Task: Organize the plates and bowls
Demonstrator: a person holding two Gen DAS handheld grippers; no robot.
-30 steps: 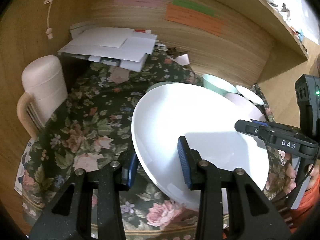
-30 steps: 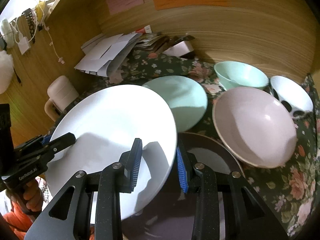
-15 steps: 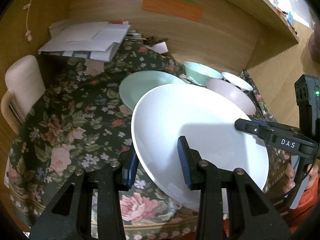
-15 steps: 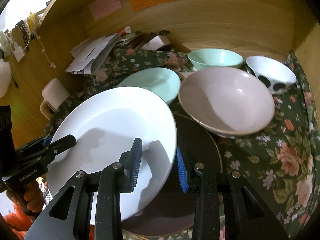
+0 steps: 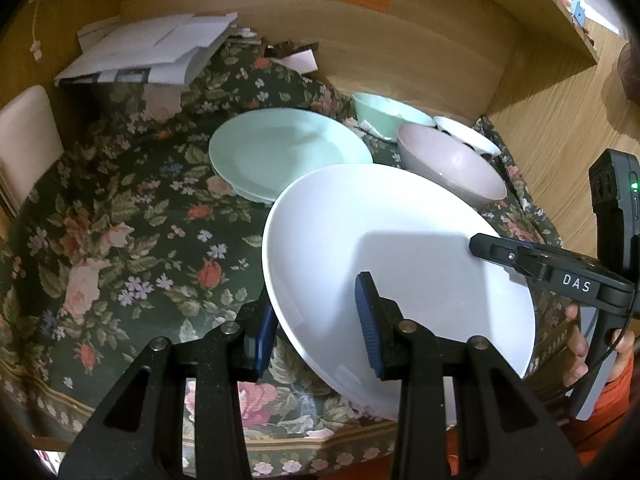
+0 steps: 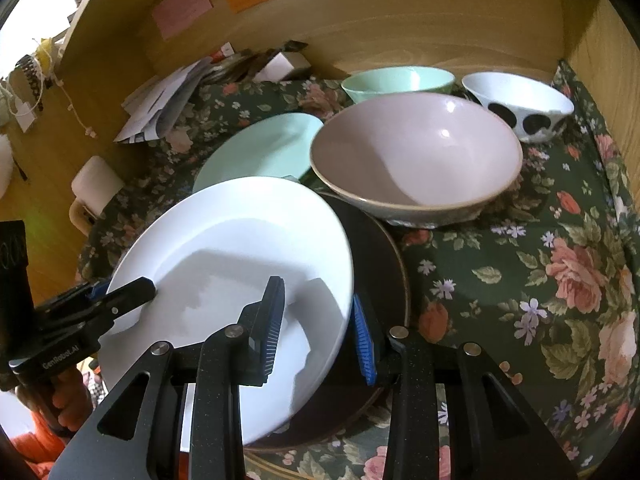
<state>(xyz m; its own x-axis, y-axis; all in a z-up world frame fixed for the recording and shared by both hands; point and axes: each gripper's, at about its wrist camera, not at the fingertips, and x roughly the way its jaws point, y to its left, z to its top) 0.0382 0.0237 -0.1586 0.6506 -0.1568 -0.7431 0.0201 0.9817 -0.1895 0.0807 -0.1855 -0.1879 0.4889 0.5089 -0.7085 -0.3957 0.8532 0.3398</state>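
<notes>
White plate (image 5: 384, 248) held at both edges, tilted, above the tabletop (image 5: 120, 240) with its floral cloth. Left gripper (image 5: 318, 322) straddles the plate's left rim, one blue pad under, one on top; fingers clamped on the rim as far as the left wrist view shows. Right gripper (image 6: 318, 320) does the same on the opposite rim: one pad on the upper face, the other outside and below the edge. Both look closed on the plate, not loose around it.

Under the white plate, right wrist view: a dark plate (image 6: 380, 264) flat on the cloth, partly covered. White plate hangs over it; whether its low edge touches the dark one I cannot tell.

Other ware:
- Green plate (image 5: 288, 152) flat on the cloth, behind the white plate and to its left.
- Pink bowl (image 6: 416, 156), large, just beside the dark plate's far edge; appears to overlap it slightly.
- Green bowl (image 6: 400, 80) behind the pink bowl, near the back wall.
- Spotted bowl (image 6: 520, 104) to the right of the green bowl, close beside it.
- Papers (image 5: 156, 48) piled at the back left.

Progress, judged: early to middle. No finished stack visible. Plates lie in three places, bowls stand separately, none nested. The white plate is the piece in hand, probably bound for the dark plate or the green one. Left to do: set it down, gather the remaining plates into one pile, nest the three bowls. The pink bowl being the largest, it would likely go at the bottom.
</notes>
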